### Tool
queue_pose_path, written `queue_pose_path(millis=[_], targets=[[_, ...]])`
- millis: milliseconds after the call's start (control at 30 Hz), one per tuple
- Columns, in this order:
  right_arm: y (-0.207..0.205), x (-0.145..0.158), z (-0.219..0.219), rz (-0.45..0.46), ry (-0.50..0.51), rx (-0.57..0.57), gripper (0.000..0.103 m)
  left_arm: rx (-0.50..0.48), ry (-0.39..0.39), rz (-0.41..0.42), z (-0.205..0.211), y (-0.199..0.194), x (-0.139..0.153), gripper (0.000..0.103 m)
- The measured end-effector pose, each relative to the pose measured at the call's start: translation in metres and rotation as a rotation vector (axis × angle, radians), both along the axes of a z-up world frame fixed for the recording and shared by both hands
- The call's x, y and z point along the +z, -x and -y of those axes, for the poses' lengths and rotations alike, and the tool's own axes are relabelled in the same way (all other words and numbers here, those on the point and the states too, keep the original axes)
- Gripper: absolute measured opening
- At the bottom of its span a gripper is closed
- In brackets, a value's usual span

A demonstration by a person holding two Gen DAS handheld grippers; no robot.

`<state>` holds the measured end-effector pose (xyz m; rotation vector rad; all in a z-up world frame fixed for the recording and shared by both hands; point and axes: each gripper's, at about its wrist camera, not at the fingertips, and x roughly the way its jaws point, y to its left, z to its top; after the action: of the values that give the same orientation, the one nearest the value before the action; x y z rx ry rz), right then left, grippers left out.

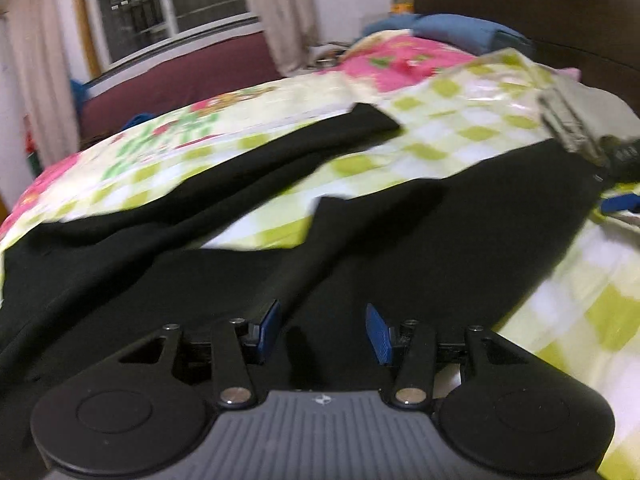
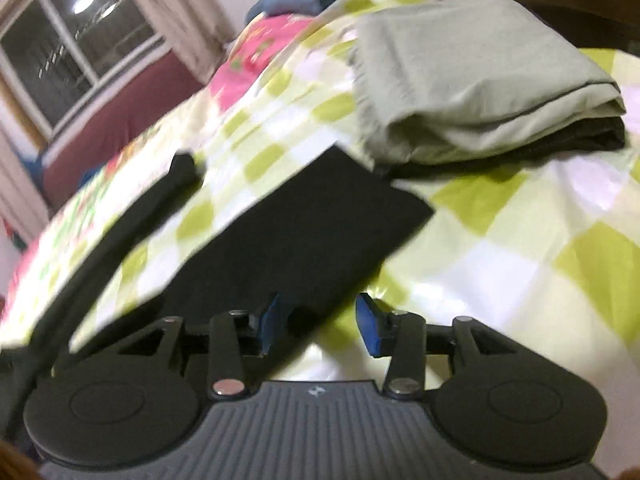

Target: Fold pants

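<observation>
Black pants (image 1: 248,256) lie flat on the checked bed (image 1: 440,148), legs splayed, long axis running from the near edge toward the far headboard (image 1: 540,12). Both views blurred w/ motion; waist end cut off by the frame. Left claw (image 1: 322,330) open over the fabric, nothing gripped. Right claw (image 2: 318,326) open, empty, above one leg's near edge; folded grey-green cloth (image 2: 472,88) lies beyond the leg's hem.

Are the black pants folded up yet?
Not yet. Done: other clothes sit folded in a pile. Now: both grippers, left and right, are open and hold nothing. Left: the black pants lie spread on the checked bedspread, legs apart, waiting to be folded.
</observation>
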<state>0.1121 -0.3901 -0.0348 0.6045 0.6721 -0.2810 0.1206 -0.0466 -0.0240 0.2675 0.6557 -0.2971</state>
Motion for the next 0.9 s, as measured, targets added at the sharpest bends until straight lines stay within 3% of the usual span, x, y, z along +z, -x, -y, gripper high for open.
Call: queue_pose_path(millis=[67,133,233,300,400,500,567,700,767,900], targets=[[-0.009,-0.004,0.014,0.034,-0.061,-0.023,0.057,-0.027,-0.003,-0.006,0.015,-0.007,0.001,0.062],[-0.013,-0.008,0.024,0.051,-0.120,-0.045,0.054,-0.042,-0.012,-0.018,0.025,-0.011,-0.001,0.062],[-0.015,-0.013,0.038,0.042,-0.180,-0.050,0.006,-0.047,-0.026,-0.037,0.038,-0.015,-0.004,0.062],[-0.004,-0.008,0.047,0.065,-0.217,-0.044,0.006,-0.052,-0.029,-0.036,0.050,-0.011,-0.007,0.062],[0.020,0.012,0.054,0.113,-0.144,-0.028,0.005,-0.082,-0.009,-0.020,0.061,-0.002,-0.004,0.062],[0.020,0.008,0.057,0.018,-0.037,-0.048,0.006,-0.124,-0.039,-0.059,0.081,-0.002,-0.014,0.067],[0.019,-0.002,0.059,-0.041,-0.045,-0.066,0.010,-0.121,-0.095,-0.080,0.089,0.000,-0.019,0.067],[0.043,0.014,0.051,0.011,0.037,-0.089,0.022,-0.107,-0.113,-0.027,0.074,0.024,0.013,0.068],[0.053,0.022,0.046,0.028,0.073,-0.092,0.022,-0.097,-0.136,0.019,0.060,0.033,0.032,0.069],[0.069,0.042,0.025,0.085,0.103,0.036,0.027,-0.020,-0.106,0.066,0.024,0.030,0.054,0.072]])
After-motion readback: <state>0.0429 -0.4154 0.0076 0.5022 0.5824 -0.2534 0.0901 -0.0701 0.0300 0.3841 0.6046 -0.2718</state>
